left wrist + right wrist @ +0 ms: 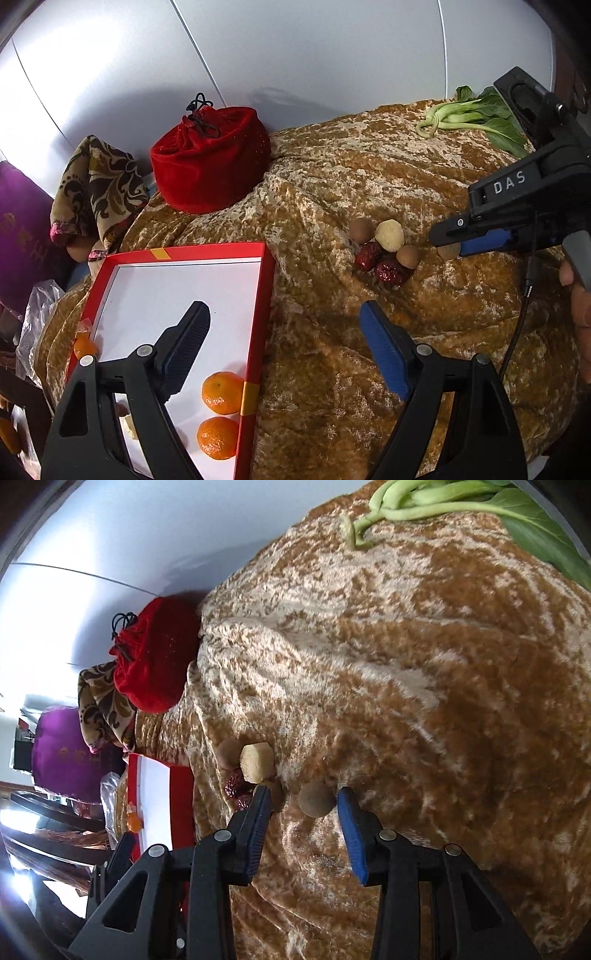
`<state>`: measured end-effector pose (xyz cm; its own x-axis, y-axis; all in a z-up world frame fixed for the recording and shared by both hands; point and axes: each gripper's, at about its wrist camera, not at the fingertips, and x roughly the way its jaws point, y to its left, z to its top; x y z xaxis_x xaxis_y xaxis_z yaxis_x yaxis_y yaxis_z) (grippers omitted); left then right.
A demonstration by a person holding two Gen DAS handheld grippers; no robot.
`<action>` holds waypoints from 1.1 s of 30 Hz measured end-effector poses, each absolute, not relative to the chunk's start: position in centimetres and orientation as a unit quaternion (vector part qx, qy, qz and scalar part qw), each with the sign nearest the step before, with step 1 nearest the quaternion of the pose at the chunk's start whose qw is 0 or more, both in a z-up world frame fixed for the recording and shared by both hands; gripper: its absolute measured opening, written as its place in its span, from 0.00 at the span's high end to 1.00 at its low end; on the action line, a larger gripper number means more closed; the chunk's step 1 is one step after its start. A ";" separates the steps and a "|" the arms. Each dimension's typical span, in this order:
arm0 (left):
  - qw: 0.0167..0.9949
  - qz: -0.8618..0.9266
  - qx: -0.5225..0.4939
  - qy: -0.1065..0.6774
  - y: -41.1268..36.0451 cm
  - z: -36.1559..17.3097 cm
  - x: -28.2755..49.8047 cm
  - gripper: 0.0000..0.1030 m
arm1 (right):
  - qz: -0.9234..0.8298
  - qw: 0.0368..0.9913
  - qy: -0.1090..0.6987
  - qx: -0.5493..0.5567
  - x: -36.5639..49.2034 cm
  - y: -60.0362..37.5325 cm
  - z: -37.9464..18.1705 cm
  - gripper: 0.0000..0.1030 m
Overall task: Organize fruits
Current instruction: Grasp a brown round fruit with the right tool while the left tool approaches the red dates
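Observation:
A red box (258, 306) with a white floor holds two mandarins (221, 392) (218, 437). My left gripper (284, 308) is open wide, with one finger over the box and the blue one over the cloth, and nothing is between them. On the cloth sits a cluster of two longans (362, 229) (408, 255), a pale peeled chunk (388, 235) and two red dates (391, 272). A lone longan (317, 799) lies between the fingers of my right gripper (303, 792). It sits close to the blue pad, with a gap on the other side. In the left wrist view the right gripper (448, 242) reaches in from the right.
A golden-brown velvet cloth (332, 369) covers the surface. A red drawstring pouch (210, 162) stands at the back, with bok choy (476, 114) at the far right. A patterned cloth (96, 184), a purple cushion (22, 236) and a plastic bag (40, 314) are on the left.

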<state>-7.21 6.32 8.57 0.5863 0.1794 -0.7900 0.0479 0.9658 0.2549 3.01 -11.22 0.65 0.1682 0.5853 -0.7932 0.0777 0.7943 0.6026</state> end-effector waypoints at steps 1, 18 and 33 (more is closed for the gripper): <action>0.882 0.035 0.125 0.453 6.4 8.6 -7.2 0.19 | 0.173 0.718 0.622 0.262 3.1 -10.9 0.5 0.61; 0.875 -0.107 0.130 0.453 1.8 6.8 -5.3 0.19 | 0.172 0.713 0.614 0.292 2.7 -12.6 1.5 0.78; 0.849 -0.098 0.071 0.514 1.8 3.0 -1.6 0.46 | 0.192 0.702 0.614 0.306 2.4 -14.8 2.4 0.78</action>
